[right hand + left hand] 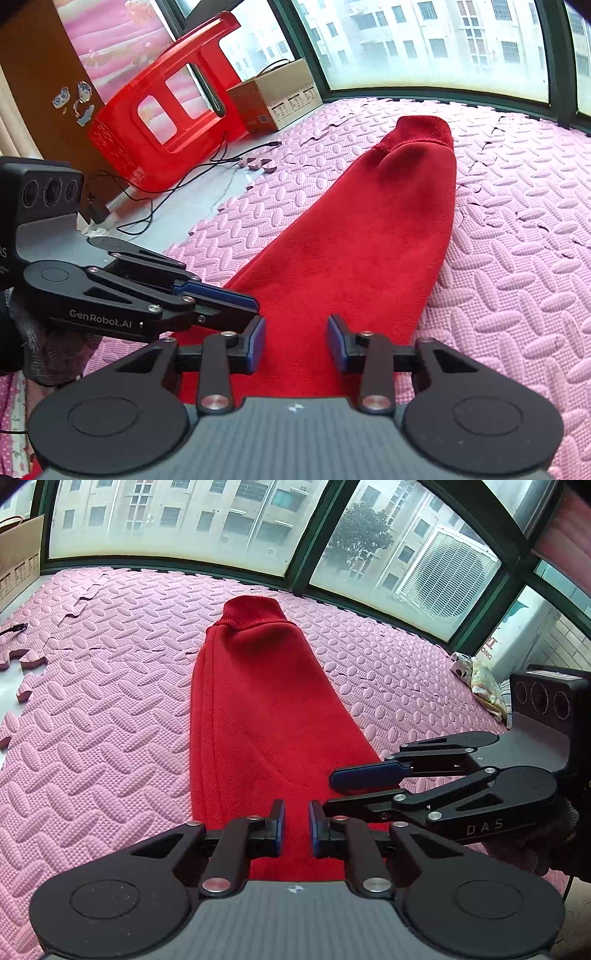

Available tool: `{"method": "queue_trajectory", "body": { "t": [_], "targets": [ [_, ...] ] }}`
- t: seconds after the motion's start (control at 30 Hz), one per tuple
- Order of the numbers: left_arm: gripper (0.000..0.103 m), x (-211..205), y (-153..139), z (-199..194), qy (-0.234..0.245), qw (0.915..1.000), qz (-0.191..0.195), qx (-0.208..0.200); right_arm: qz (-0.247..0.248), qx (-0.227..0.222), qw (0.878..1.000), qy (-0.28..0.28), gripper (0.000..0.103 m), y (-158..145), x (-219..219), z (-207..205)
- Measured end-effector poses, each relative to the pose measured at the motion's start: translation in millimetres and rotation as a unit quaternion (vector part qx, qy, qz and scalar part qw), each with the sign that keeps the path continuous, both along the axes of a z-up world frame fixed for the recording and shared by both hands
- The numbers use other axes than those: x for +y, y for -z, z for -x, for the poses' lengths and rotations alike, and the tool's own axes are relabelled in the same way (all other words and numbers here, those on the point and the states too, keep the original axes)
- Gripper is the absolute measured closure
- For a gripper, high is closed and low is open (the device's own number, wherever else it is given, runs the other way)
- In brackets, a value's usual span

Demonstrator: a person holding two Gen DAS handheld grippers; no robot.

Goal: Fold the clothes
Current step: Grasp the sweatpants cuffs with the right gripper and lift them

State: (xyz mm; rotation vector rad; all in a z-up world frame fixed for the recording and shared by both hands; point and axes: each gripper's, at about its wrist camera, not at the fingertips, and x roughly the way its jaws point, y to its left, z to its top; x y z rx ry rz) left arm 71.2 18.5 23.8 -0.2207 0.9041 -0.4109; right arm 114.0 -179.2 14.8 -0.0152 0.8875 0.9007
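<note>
A long red knit garment [266,701] [369,240] lies flat on the pink foam mat, its ribbed end [255,613] pointing toward the window. Both grippers are at its near end, side by side. My left gripper [297,823] [255,312] has its blue pads close together with red cloth filling the narrow gap, and it looks shut on the garment's near edge. My right gripper [297,339] [334,790] straddles the same edge with a wider gap. Cloth lies between its pads, but they do not press on it.
Pink foam mat [92,701] [517,258] covers the floor up to the window wall. A cardboard box [273,99], a tipped red plastic stool [162,96] and loose cables [184,177] stand at the left. Folded cloths [484,686] lie at the right. Gloved hands [535,849] hold the grippers.
</note>
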Motion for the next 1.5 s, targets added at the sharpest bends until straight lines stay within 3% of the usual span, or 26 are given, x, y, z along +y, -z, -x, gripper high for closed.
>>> {"method": "queue_trajectory", "body": {
  "t": [0.27, 0.43, 0.6, 0.7, 0.97, 1.27, 1.37, 1.4, 1.47, 1.5],
  "targets": [
    [0.088, 6.9, 3.0, 7.8, 0.009, 0.9995, -0.026, -0.011, 0.078, -0.078, 0.993, -0.05, 0.082, -6.0, -11.3, 23.8],
    [0.088, 27.0, 1.3, 19.1, -0.004, 0.9998, -0.015, -0.009, 0.069, -0.068, 0.994, -0.043, 0.083, -15.0, -30.1, 25.0],
    [0.088, 24.3, -1.0, 21.1, -0.008, 0.9998, -0.018, -0.009, 0.013, -0.023, 1.0, 0.004, 0.071, -24.6, -42.8, -16.2],
    [0.088, 24.1, -0.9, 20.9, -0.013, 0.9998, -0.014, -0.006, -0.024, 0.0, 0.999, 0.039, 0.057, -26.6, -46.8, -48.1],
    [0.088, 26.6, -0.6, 20.4, -0.022, 0.9998, -0.003, 0.001, -0.057, 0.041, 0.995, 0.072, 0.039, -4.9, -25.0, -135.3],
    [0.087, 28.0, -0.7, 20.5, -0.027, 0.9996, 0.006, 0.006, -0.073, 0.072, 0.992, 0.068, 0.036, 23.0, -3.4, -173.8],
    [0.084, 28.3, -1.0, 21.0, -0.029, 0.9995, 0.01, 0.007, -0.075, 0.071, 0.993, 0.061, 0.039, 23.4, -0.4, -175.6],
    [0.083, 28.2, -1.2, 21.2, -0.029, 0.9995, 0.011, 0.006, -0.079, 0.077, 0.992, 0.058, 0.044, 24.4, -0.2, -177.3],
    [0.08, 27.4, -1.7, 21.4, -0.029, 0.9995, 0.012, 0.005, -0.086, 0.09, 0.991, 0.054, 0.064, 26.7, 0.1, -180.5],
    [0.078, 26.9, -1.9, 21.5, -0.029, 0.9995, 0.013, 0.004, -0.09, 0.096, 0.99, 0.052, 0.068, 28.2, -0.1, -181.4]
  ]
}}
